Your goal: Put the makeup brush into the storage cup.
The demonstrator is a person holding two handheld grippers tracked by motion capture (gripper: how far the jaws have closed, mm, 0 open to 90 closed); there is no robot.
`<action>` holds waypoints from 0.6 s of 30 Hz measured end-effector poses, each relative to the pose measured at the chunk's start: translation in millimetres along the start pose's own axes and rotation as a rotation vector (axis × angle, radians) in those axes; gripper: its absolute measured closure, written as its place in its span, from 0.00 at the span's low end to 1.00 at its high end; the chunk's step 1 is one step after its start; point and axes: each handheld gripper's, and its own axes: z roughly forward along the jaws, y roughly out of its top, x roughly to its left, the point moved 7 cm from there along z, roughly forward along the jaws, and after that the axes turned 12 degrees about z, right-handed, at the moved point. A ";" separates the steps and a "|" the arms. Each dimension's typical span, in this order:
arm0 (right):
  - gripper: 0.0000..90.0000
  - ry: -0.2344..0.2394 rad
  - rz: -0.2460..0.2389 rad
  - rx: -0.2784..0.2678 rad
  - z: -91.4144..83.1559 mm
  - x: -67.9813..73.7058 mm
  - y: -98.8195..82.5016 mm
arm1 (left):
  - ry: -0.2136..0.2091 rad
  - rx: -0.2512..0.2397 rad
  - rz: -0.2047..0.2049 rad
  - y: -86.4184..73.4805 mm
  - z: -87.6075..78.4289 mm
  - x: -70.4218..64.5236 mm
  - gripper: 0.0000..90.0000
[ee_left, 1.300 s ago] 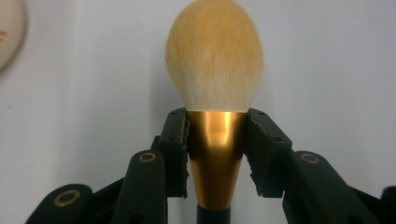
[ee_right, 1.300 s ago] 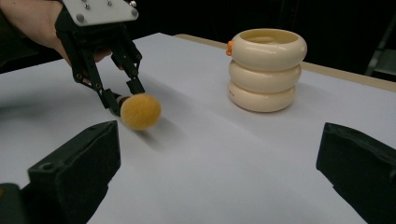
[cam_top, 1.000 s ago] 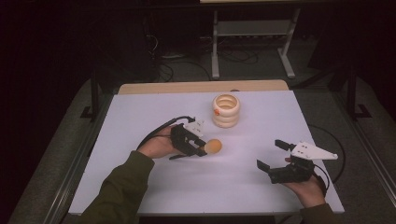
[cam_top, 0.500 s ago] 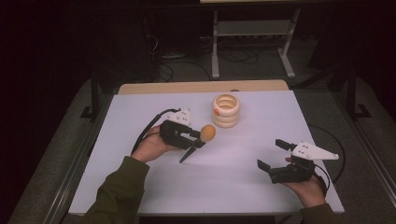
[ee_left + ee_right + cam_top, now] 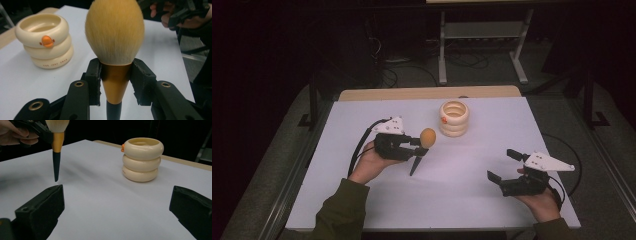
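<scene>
Left of centre in the high view, the left gripper (image 5: 419, 146) clamped a makeup brush (image 5: 422, 146) beside the cream holder (image 5: 454, 118); the right gripper (image 5: 504, 166) sat wide apart at lower right. Centre of the left gripper view — pads pinched the gold ferrule. Upper left of the right gripper view, the brush hung handle-down — clear of the table (image 5: 100, 202).

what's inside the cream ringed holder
The cream holder looks empty as far as its open top shows: bare inner wall, nothing sticking out. Its bottom is hidden by the rim. The makeup brush is held in the left gripper.
</scene>
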 end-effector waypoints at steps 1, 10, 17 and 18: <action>0.00 0.000 0.000 0.000 0.0 0.2 -0.1 | 0.009 -0.016 -0.006 0.3 -1.9 -0.2 0.69; 0.00 0.020 0.018 -0.017 0.4 2.4 2.9 | 0.029 -0.111 -0.043 3.0 -16.3 -1.9 0.69; 0.00 0.040 0.012 -0.021 4.9 6.6 7.1 | 0.043 -0.131 -0.049 1.6 -19.0 -1.8 0.69; 0.00 0.042 0.013 -0.021 6.0 7.0 8.1 | 0.047 -0.139 -0.052 1.8 -19.1 -1.8 0.69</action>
